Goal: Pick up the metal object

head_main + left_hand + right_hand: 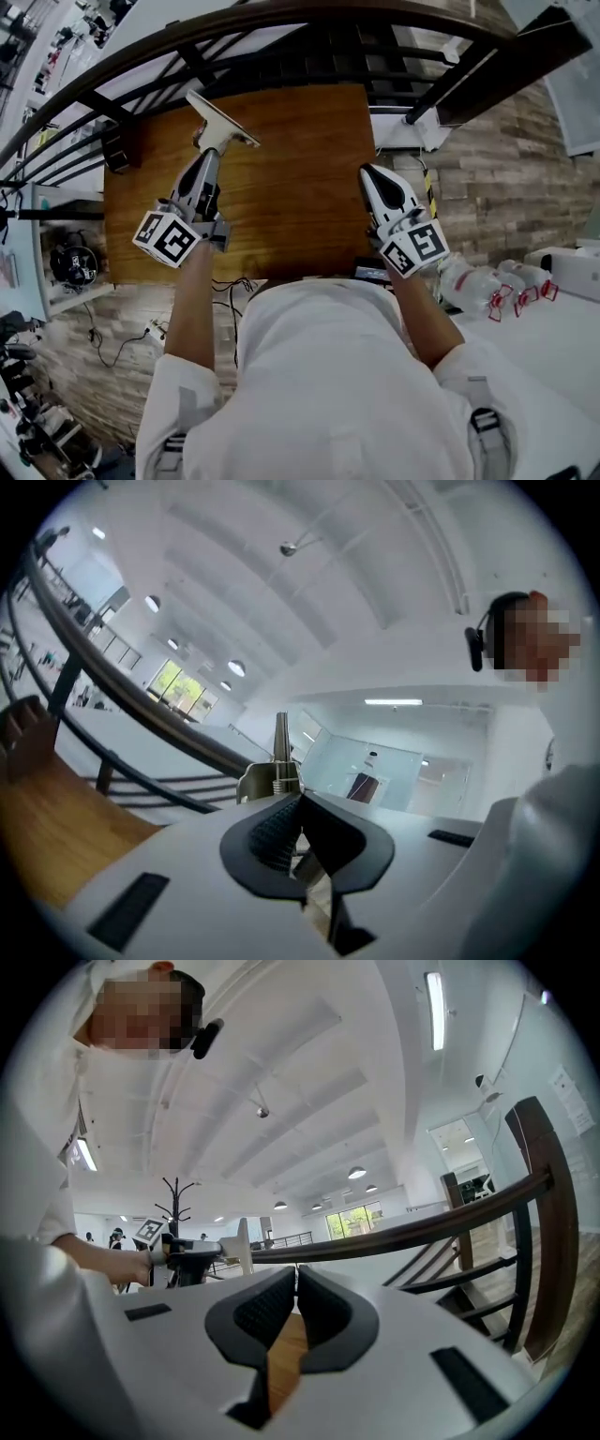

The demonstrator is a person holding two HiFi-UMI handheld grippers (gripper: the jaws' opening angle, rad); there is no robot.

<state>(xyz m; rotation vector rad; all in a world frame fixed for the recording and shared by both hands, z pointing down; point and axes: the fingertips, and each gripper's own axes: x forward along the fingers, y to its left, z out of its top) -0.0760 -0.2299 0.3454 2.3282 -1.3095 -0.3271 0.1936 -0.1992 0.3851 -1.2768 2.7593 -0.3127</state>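
White-clad shoulders (328, 375) low in frame. Left gripper (212, 150) is clamped narrow on the metal object (223, 120), held clear above the wooden table (300, 206) — pickup looks done. Right gripper (368, 174) has its jaws together and empty — only holding left.

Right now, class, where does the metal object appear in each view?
Head view: metal object upper left, in left gripper.
Left gripper view: metal object centre, past the jaws.
Right gripper view: metal object left of centre.
Shared landmark: dark curved railing.
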